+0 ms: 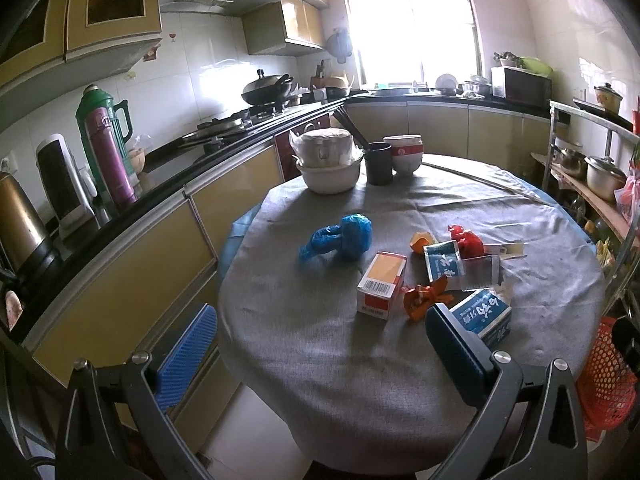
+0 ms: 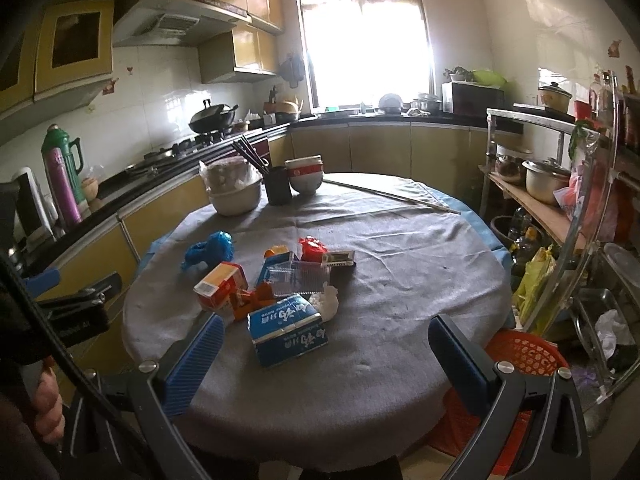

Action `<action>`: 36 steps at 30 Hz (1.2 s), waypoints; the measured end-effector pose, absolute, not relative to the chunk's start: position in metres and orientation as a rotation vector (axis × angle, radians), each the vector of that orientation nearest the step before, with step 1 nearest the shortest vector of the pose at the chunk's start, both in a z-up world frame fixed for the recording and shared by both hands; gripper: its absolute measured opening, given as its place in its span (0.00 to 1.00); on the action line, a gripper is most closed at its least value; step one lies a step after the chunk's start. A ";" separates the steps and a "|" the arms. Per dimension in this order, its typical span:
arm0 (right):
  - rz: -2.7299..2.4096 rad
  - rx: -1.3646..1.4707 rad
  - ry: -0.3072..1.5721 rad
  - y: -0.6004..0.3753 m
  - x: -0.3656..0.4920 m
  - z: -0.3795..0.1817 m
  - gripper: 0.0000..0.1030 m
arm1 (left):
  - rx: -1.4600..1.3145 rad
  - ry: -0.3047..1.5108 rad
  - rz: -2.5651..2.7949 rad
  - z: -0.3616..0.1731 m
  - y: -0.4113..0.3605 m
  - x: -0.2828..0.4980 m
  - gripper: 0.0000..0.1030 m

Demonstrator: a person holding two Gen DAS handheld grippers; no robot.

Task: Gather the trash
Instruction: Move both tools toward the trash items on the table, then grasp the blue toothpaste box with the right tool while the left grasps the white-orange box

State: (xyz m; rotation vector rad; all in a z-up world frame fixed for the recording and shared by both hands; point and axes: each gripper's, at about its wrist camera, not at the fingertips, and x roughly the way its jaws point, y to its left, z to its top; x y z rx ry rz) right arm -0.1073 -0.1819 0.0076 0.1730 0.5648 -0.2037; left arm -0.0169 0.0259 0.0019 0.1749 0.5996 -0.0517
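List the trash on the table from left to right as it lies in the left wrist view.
Blue plastic bag → orange-and-white carton → crumpled orange wrapper → blue-and-white milk carton. The cluster behind these overlaps too much to order.

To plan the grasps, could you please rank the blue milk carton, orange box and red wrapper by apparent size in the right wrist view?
1. blue milk carton, though it lies nearest the camera
2. orange box
3. red wrapper, farthest away
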 end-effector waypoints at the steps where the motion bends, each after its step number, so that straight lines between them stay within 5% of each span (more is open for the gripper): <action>1: -0.205 0.178 0.572 -0.183 -0.106 0.007 1.00 | 0.175 0.601 -0.051 0.001 0.026 -0.016 1.00; 36: -0.080 0.819 1.033 -0.214 0.034 -0.091 1.00 | 0.106 0.774 0.043 -0.070 0.075 0.064 1.00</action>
